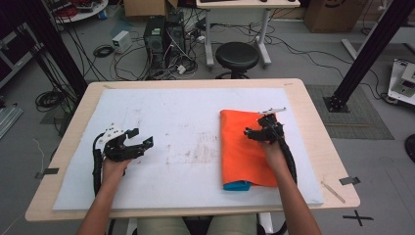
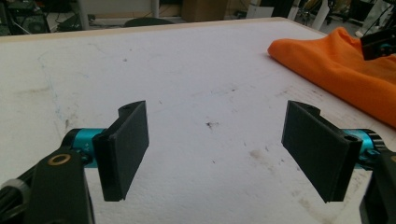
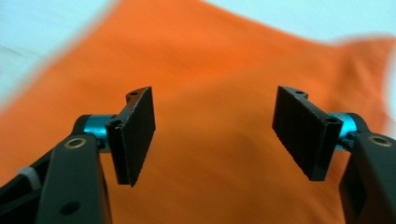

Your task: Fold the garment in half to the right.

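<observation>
Right gripper (image 1: 258, 128) hangs released over the folded orange cloth (image 1: 243, 149) (right of centre); left gripper (image 1: 139, 139) rests released, lower left.

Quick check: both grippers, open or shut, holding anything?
Left gripper: open, nothing between its fingers, over the bare white mat.
Right gripper: open, holding nothing, above the folded orange cloth.

Orange cloth (image 3: 224, 70) edges blurred, cropped; blue layer (image 1: 237, 185) mostly hidden beneath
</observation>
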A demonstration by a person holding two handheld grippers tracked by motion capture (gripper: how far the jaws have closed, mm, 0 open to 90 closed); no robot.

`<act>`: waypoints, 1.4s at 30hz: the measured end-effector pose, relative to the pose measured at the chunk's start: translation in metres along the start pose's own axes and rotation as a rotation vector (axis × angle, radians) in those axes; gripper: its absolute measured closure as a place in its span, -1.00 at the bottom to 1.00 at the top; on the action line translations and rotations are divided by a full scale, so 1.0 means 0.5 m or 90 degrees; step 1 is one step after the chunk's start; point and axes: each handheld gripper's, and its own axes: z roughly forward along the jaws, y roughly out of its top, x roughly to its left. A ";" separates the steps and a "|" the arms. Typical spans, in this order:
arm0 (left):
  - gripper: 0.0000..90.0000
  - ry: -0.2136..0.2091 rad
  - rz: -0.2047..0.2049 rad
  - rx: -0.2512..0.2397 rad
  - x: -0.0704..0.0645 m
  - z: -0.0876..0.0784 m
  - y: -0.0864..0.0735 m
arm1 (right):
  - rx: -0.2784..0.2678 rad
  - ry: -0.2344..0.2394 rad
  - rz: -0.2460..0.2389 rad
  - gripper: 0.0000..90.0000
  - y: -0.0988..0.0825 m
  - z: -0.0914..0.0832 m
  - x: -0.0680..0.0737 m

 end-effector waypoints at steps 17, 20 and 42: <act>-0.50 0.024 0.012 -0.008 0.021 -0.019 0.005 | 0.010 -0.035 0.037 0.09 -0.067 -0.024 -0.084; -0.51 0.024 0.009 -0.005 0.021 -0.017 0.004 | -0.015 -0.015 0.045 0.07 -0.077 -0.043 -0.095; -0.52 -0.013 0.015 -0.022 -0.007 -0.014 0.005 | -0.183 0.038 -0.003 -0.51 -0.126 -0.154 -0.039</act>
